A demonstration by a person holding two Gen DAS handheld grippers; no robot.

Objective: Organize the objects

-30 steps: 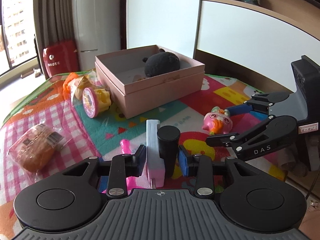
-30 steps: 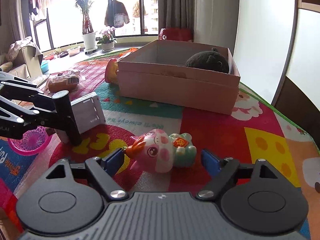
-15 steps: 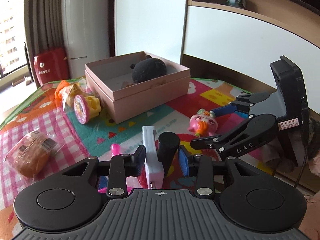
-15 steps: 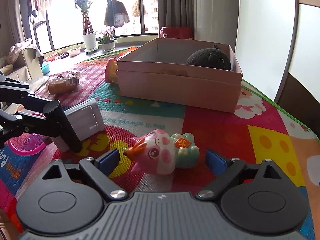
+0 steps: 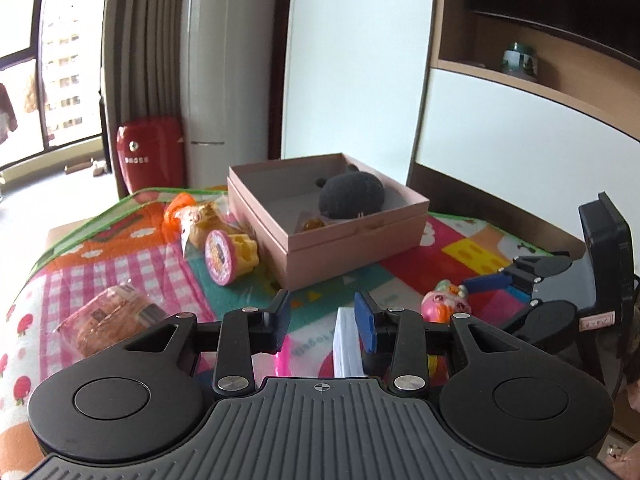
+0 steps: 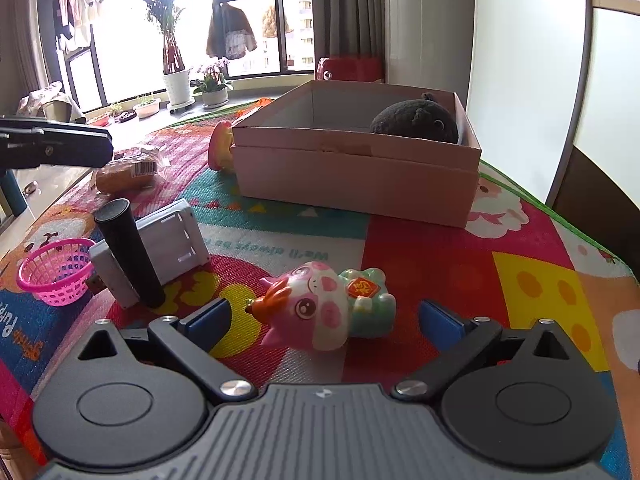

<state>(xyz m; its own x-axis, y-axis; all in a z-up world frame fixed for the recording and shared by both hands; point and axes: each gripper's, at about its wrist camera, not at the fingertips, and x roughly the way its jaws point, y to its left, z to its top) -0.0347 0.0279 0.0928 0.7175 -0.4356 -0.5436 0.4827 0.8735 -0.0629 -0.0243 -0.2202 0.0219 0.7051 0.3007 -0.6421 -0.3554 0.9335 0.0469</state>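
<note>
Pink box (image 6: 360,184): stood open at the mat's far side, a black plush (image 6: 416,122) inside.
Right gripper (image 6: 324,316): jaws had just been opening, spread wide around the pig toy (image 6: 324,308), pads not touching.
Left gripper (image 5: 322,316): partly spread, nothing pinched.
Risk: the rounded toy could be nudged or squeezed out if closed off-centre.

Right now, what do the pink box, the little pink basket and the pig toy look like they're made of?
The pink box looks like matte cardboard: flat dull walls, sharp folded edges, a small dent along the rim. The pink basket seems to be thin molded plastic, with an open lattice and a slight sheen. The pig toy looks like hard glossy plastic or vinyl, with bright highlights and painted details; which one is unclear.
</note>
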